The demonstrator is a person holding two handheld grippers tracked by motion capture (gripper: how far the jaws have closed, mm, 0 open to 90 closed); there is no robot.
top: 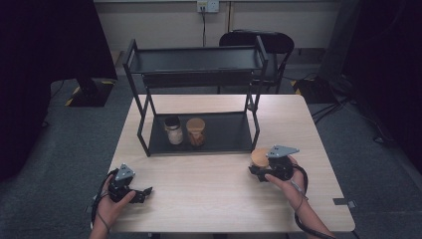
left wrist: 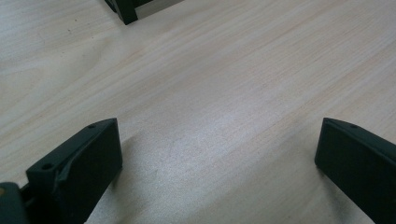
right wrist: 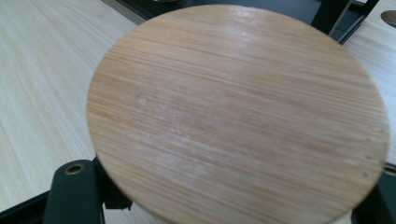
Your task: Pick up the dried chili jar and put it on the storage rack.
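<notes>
One wooden-lidded jar [top: 260,158] sits clamped in your right gripper [top: 266,169]; likely rigid, slick glass, so grip its body, while your left gripper [top: 142,193] gapes wide.

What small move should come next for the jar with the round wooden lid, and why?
Probably carry it toward the black metal rack. The right hand-held gripper grips the wooden-lidded jar on the table, while two similar jars already stand on the rack's lower shelf, with room beside them.
</notes>
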